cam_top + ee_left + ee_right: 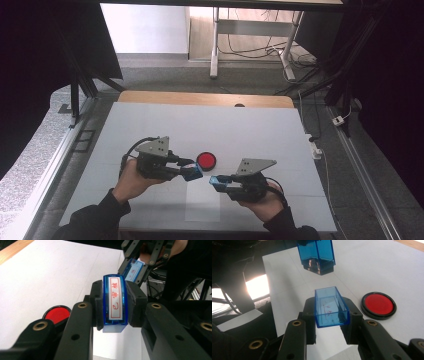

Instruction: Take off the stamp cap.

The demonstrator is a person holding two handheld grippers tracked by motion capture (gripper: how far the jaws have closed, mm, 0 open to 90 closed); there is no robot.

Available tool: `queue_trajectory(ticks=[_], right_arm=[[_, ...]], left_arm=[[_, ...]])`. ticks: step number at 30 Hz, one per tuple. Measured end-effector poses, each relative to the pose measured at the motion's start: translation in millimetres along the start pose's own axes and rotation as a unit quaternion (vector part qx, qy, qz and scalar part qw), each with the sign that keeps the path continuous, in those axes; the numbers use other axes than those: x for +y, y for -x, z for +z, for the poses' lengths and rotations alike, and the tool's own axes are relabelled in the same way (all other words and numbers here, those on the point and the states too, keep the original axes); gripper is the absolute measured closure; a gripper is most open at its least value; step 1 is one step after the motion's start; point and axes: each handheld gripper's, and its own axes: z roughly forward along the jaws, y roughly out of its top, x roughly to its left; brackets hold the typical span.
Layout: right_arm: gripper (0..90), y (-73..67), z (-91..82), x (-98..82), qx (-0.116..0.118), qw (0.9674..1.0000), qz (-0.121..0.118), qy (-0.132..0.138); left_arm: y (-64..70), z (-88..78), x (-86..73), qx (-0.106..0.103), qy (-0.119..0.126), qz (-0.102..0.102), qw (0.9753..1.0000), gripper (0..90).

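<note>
Two grippers at lower centre: the left gripper [191, 169] clamps one blue stamp [115, 303], the right gripper [218, 182] clamps its one blue cap [331, 307]. One red ink pad [206, 160] sits between, partly hidden in the left gripper view.

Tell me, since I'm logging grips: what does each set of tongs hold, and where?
Left tongs clamp the blue plastic stamp body across its long sides; right tongs clamp its clear blue cap likewise.

Open table [150, 130] all round, red ink pad [206, 160] near tools.
</note>
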Motion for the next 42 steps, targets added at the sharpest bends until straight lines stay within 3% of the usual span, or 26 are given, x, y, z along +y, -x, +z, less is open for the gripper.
queue_trajectory(ticks=[19, 29, 35, 42], right_arm=[[68.1, 1.5, -31.2, -19.2, -0.064, 0.9975, 0.030, 0.004], [68.1, 3.5, -52.1, -34.1, -0.073, 0.9957, 0.055, 0.019], [68.1, 4.2, -63.5, -44.2, -0.097, 0.9927, 0.068, 0.020], [68.0, 5.0, -75.9, -54.5, -0.147, 0.9856, 0.083, 0.013]], left_arm=[[-1.6, -2.0, 0.0, 0.030, -0.005, -0.019, 0.9993, 70.1], [-2.2, -2.3, -0.2, 0.037, -0.004, -0.023, 0.9990, 70.1], [-2.9, -1.8, -0.1, 0.041, -0.003, -0.027, 0.9988, 70.1], [-4.2, -1.5, 0.0, 0.044, -0.003, -0.033, 0.9985, 70.1]])
